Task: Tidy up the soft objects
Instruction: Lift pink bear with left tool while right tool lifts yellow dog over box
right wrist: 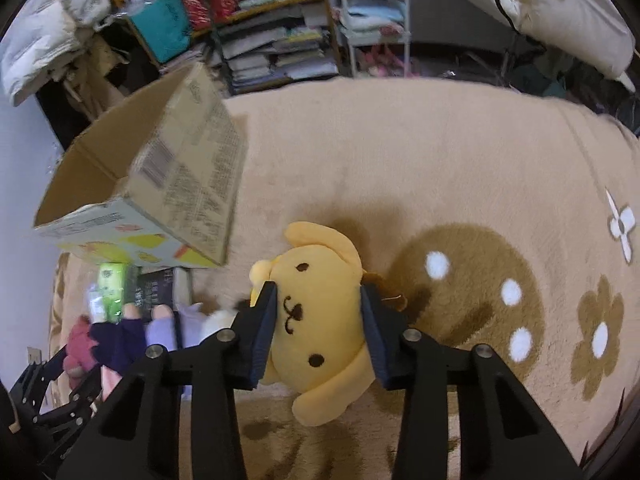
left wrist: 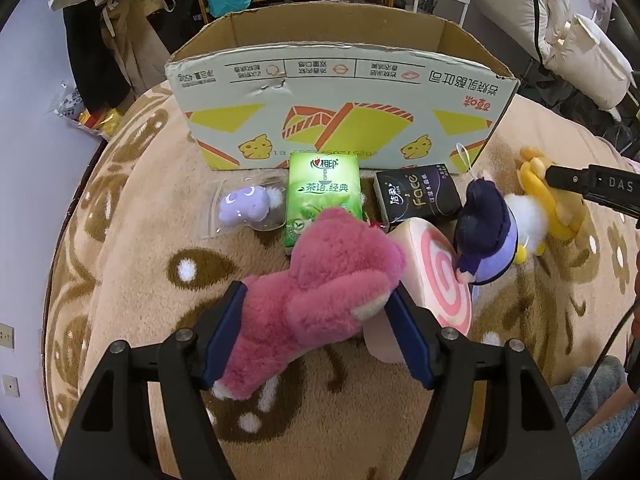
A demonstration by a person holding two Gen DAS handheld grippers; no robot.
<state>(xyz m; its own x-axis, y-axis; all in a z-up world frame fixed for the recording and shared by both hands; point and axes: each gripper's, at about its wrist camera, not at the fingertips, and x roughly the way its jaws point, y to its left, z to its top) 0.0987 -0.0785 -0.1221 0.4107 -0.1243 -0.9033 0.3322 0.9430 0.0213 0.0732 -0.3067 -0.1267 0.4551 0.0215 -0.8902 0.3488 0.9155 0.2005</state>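
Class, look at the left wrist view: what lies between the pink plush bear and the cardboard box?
The green tissue pack lies between the pink plush bear and the cardboard box, seen in the left wrist view.

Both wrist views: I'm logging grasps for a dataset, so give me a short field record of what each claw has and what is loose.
left claw: shut on pink plush bear
right claw: shut on yellow plush dog
loose on blanket: green tissue pack, black tissue pack, swirl cushion, purple doll
container: cardboard box, open
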